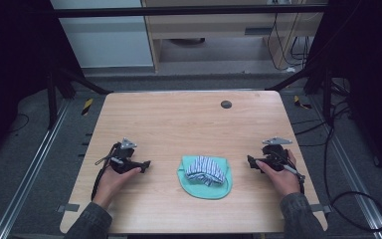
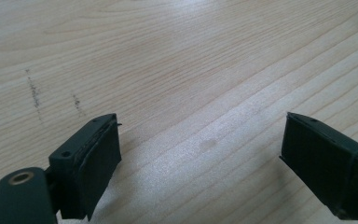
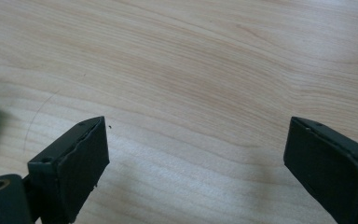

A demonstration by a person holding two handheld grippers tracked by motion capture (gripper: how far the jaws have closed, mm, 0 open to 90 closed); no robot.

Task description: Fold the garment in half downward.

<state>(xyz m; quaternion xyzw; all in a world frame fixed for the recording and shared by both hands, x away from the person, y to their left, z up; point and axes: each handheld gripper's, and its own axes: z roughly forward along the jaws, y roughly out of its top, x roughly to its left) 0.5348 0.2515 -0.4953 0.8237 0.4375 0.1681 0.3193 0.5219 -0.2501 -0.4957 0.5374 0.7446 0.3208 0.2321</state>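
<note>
Where grippers flank: folded cloths (image 1: 205,175).

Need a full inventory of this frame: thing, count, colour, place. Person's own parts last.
table: 1, light wood, centre of the high view
green cloth: 1, mint green, near middle of the table, between the two grippers; its edge shows at the left of the right gripper view
striped cloth: 1, blue and white stripes, bunched on top of the green cloth
round mark: 1, dark grey, far part of the table; cannot tell what it is
shelf unit: 1, pale wood, on the floor beyond the table
left gripper: 1, black, jaws wide apart over bare wood, nothing between them
right gripper: 1, black, jaws wide apart over bare wood, nothing between them
hands: 2, one on each gripper, left, right
</note>
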